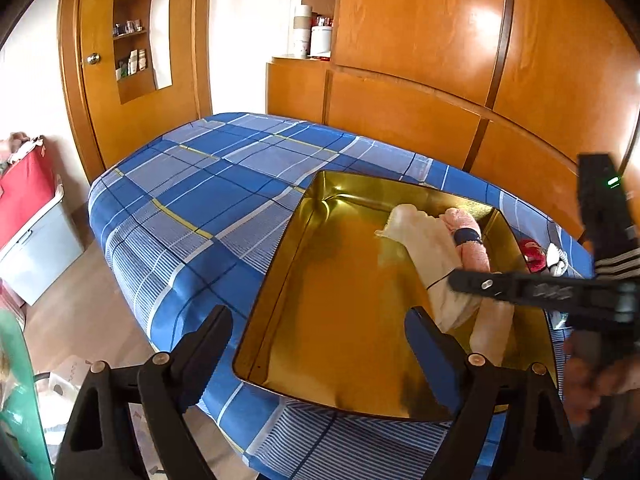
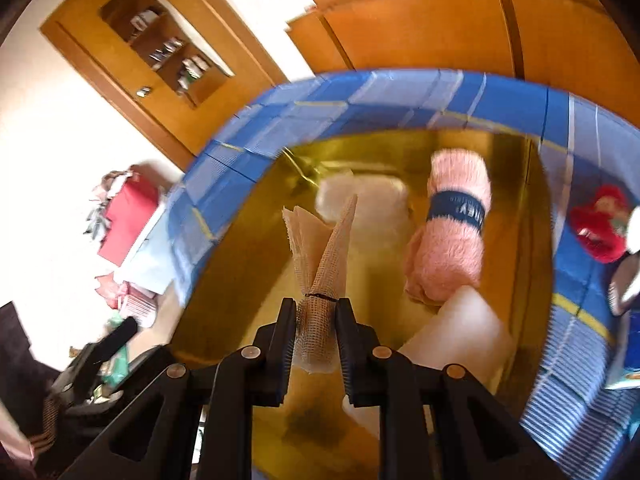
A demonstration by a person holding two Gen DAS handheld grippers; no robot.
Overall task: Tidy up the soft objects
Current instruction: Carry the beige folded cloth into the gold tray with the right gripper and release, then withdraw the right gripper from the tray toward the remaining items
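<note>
A gold metal tray (image 1: 280, 280) lies on the bed. In it are a pink fluffy roll with a navy band (image 2: 452, 240), a white soft piece (image 2: 368, 208) and a cream block (image 2: 460, 332). My right gripper (image 2: 316, 312) is shut on a tied beige mesh cloth (image 2: 320, 248), held over the tray. In the left wrist view that gripper (image 1: 460, 280) reaches in from the right with the mesh cloth (image 1: 424, 240) beside the pink roll (image 1: 468, 236). My left gripper (image 1: 320, 332) stands open over the tray's near left part, with nothing pressed between its pads.
The bed carries a blue plaid sheet (image 1: 200, 200). A red plush toy (image 1: 530, 254) lies on it right of the tray. Wooden wardrobes (image 1: 400, 40) stand behind. A red box (image 1: 24, 196) on a grey bin sits on the floor at left. A hand (image 1: 592, 380) holds the right gripper.
</note>
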